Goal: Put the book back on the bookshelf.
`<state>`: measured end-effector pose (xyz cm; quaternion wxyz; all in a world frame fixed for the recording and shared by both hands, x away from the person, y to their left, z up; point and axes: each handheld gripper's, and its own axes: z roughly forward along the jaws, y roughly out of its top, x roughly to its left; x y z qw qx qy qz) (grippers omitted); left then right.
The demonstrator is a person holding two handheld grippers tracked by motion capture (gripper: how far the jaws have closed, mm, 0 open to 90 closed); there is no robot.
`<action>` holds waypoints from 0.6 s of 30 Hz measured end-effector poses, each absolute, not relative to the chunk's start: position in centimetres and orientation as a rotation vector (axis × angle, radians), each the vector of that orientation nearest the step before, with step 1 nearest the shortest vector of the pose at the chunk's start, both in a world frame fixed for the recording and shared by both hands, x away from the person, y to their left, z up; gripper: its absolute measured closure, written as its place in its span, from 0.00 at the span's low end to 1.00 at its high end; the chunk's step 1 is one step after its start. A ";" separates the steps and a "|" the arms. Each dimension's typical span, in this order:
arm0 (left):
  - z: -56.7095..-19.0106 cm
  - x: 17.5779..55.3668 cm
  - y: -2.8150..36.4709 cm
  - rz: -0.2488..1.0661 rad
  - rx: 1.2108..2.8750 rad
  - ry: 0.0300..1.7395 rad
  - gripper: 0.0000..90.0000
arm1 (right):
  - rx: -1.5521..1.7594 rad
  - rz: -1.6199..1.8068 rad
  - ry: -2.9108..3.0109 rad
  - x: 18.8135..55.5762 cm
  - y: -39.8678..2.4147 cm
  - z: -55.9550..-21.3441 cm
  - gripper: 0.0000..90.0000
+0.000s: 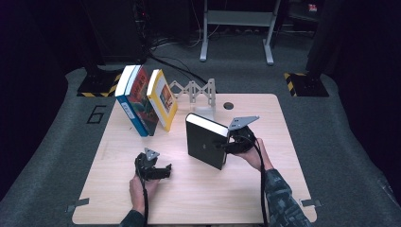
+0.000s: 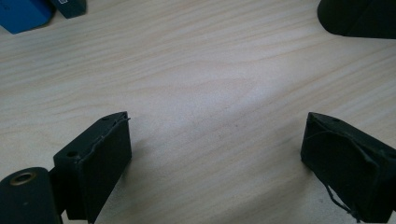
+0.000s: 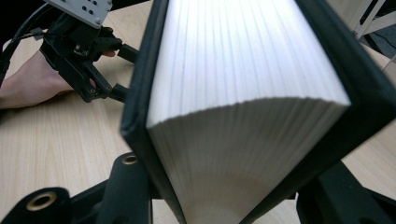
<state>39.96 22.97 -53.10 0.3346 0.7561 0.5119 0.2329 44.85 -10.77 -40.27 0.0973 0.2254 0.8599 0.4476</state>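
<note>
upright black book [image 1: 206,142], page edge toward right gripper [image 1: 232,144]

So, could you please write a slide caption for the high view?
Right gripper holds a black book upright on the table; left gripper rests open.

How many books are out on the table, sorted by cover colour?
Blue: 1, the blue book
Red-fronted: 1, the red book
Yellow: 1, the yellow book
Black: 1, the black book, gripped by the right gripper
Total: 4 books
</note>
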 end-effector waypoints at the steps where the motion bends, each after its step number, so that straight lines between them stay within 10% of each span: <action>1: -53.1 40.0 23.0 0.607 1.973 1.335 0.09 | 0.669 1.326 2.546 44.9 -10.8 -40.3 0.59; 18: -53.1 40.1 23.1 0.598 1.979 1.323 0.09 | 0.749 1.360 2.479 44.1 -11.8 -40.1 0.34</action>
